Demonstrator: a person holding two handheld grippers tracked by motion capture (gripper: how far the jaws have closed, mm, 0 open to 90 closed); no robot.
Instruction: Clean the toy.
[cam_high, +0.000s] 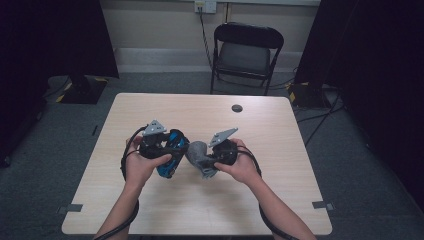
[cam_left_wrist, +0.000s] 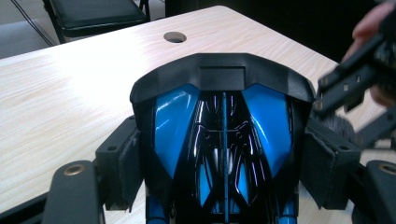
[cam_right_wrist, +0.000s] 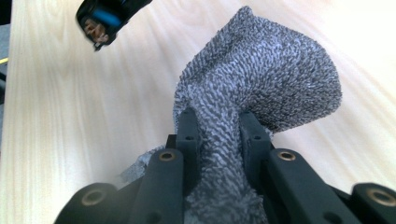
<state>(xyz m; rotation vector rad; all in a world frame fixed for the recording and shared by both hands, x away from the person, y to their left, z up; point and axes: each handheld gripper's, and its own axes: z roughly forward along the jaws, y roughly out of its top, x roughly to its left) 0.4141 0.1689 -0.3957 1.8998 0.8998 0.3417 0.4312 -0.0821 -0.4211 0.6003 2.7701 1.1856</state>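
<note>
Grey cloth (cam_right_wrist: 261, 79) in right claw (cam_right_wrist: 217, 128)

Dim room, glare on pale tabletop (cam_high: 280, 145)

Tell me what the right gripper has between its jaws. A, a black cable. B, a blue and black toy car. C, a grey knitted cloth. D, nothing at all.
C: in the right gripper view the right gripper has its jaws pinched on a grey knitted cloth, while the blue and black object sits in the left gripper.
</note>
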